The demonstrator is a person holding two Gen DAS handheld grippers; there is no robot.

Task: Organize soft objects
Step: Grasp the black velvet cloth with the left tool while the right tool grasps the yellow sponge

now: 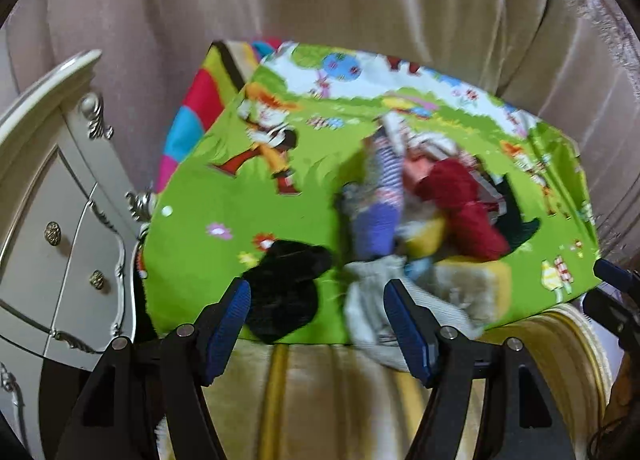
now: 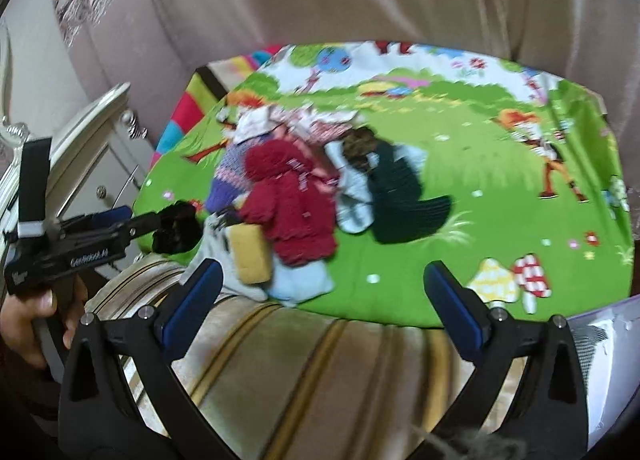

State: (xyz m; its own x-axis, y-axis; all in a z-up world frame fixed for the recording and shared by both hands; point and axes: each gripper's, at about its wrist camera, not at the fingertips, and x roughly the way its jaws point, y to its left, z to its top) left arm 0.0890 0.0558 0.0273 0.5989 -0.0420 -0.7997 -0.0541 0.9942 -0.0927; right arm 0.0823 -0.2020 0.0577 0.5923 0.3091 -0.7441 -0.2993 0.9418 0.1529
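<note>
One sock pile [image 2: 304, 196] on green mat [image 2: 500, 220]; one black sock [image 1: 284, 288] apart.
Left gripper [image 1: 318, 324] and right gripper [image 2: 322, 300]: jaws spread wide, nothing between them.

Surface: green cartoon play mat [image 2: 480, 188] over a striped cushion [image 2: 304, 364].
On mat: heaped clothes [image 2: 292, 200]; black garment [image 1: 284, 288] left of heap.

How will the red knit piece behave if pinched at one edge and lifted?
The red knit lies crumpled, so it will probably hang limp. Its fuzzy surface should grip well. It overlaps the pale blue cloth, which may drag along.
</note>
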